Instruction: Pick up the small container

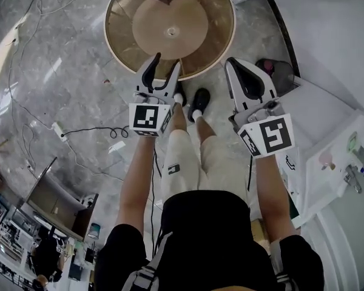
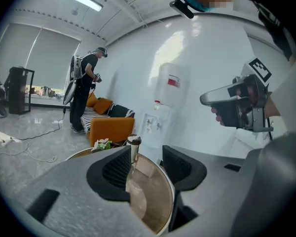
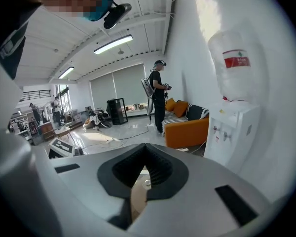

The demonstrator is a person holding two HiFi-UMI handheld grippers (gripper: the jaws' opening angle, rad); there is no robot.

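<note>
1. Left gripper [image 2: 146, 158]: jaws partly apart, nothing between them.
2. Small container [image 2: 133, 143]: upright on the round table [image 2: 153, 201], ahead of the left gripper's jaws and beyond their reach, untouched.
3. Right gripper [image 3: 145, 156]: jaws together, empty.
4. Judgement: the pickup is not begun. Approach, closure and lift all remain.

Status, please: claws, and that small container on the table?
Left gripper open, right gripper shut, both empty. Small container untouched on round table, far side. Path clear.
</note>
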